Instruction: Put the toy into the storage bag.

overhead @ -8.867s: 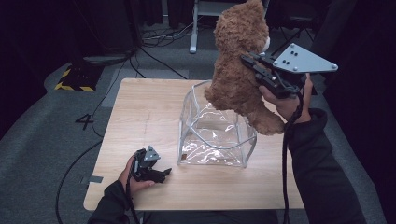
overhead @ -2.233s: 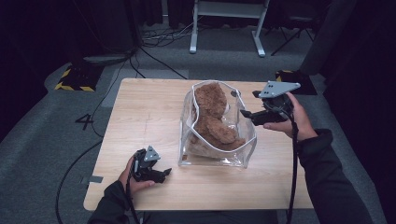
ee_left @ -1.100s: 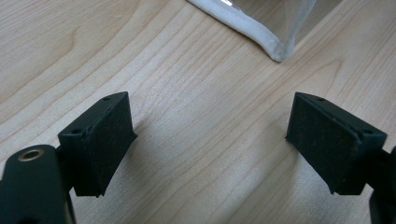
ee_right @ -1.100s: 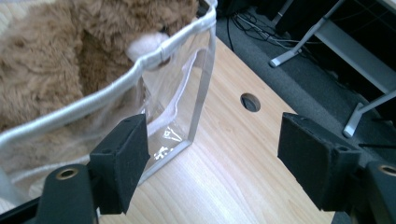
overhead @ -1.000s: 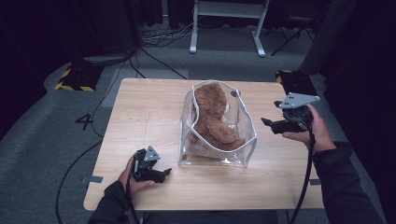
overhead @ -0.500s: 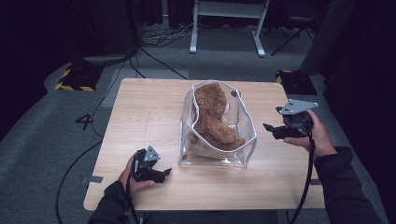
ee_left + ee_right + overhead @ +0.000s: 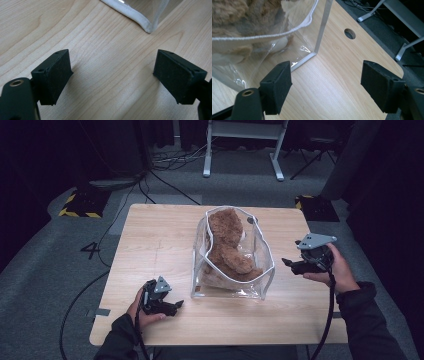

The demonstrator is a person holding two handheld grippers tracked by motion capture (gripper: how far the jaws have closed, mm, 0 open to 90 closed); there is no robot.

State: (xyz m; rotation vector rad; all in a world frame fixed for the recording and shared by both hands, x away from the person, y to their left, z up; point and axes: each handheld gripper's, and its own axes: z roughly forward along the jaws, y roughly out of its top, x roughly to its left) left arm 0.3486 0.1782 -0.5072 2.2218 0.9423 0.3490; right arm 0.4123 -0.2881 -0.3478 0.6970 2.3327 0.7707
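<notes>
A brown teddy bear point(image 7: 227, 247) lies inside a clear plastic bag with white trim point(image 7: 265, 270) in the middle of the wooden table point(image 7: 160, 240). My right gripper point(image 7: 287, 264) hovers just right of the bag, jaws open and empty, pointing at its side. In the right gripper view the bear point(image 7: 242, 15) shows through the bag's wall point(image 7: 294, 32), past my right gripper point(image 7: 325, 82). My left gripper point(image 7: 175, 306) rests on the table at the front left, open with nothing between its jaws. In the left gripper view a bag corner point(image 7: 147, 26) lies beyond my left gripper point(image 7: 112, 75).
The table has a round cable hole point(image 7: 350, 33) near its far right corner. A white desk frame point(image 7: 240, 145) and cables point(image 7: 165, 175) lie on the grey floor behind. A yellow-black striped box point(image 7: 80, 202) sits at the far left.
The bear, held high above the bag in the earliest frame, now lies inside it. My right gripper has drawn back to the right of the bag and sunk lower. The left gripper has stayed put.
</notes>
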